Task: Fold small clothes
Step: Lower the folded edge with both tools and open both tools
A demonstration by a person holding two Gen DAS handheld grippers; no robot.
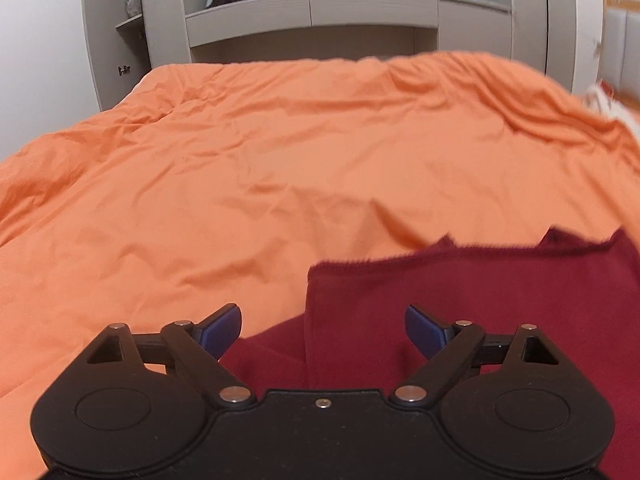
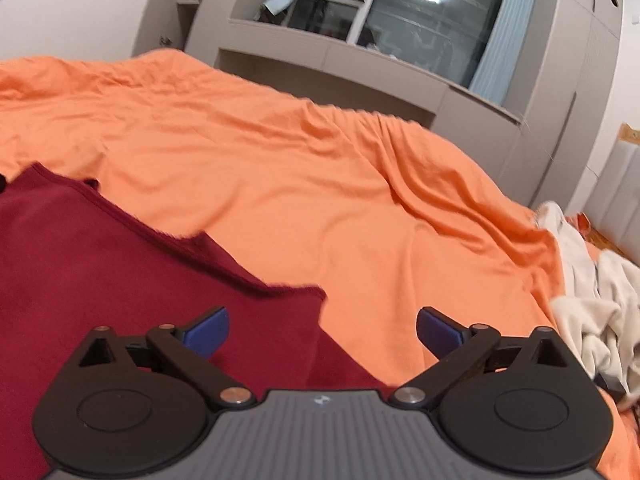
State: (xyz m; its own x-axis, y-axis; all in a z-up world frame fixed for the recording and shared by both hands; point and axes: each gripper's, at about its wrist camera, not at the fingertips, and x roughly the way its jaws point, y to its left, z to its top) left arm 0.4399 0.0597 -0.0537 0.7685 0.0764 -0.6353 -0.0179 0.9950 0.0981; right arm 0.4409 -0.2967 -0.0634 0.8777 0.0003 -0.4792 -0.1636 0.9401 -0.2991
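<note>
A dark red garment (image 1: 460,300) lies folded flat on the orange bedspread (image 1: 280,160). In the left wrist view its folded left edge runs between the fingers of my left gripper (image 1: 323,330), which stands open just above the cloth with nothing pinched. In the right wrist view the same dark red garment (image 2: 120,264) fills the lower left, its right corner lying under my right gripper (image 2: 322,332). That gripper is open too, its blue pads (image 2: 208,332) wide apart and free of the cloth.
The orange bedspread (image 2: 320,180) covers the whole bed. A heap of cream and white clothes (image 2: 596,300) lies at its right side. Beyond the bed stand grey cabinets (image 1: 312,16), a window with blue curtains (image 2: 496,36) and white walls.
</note>
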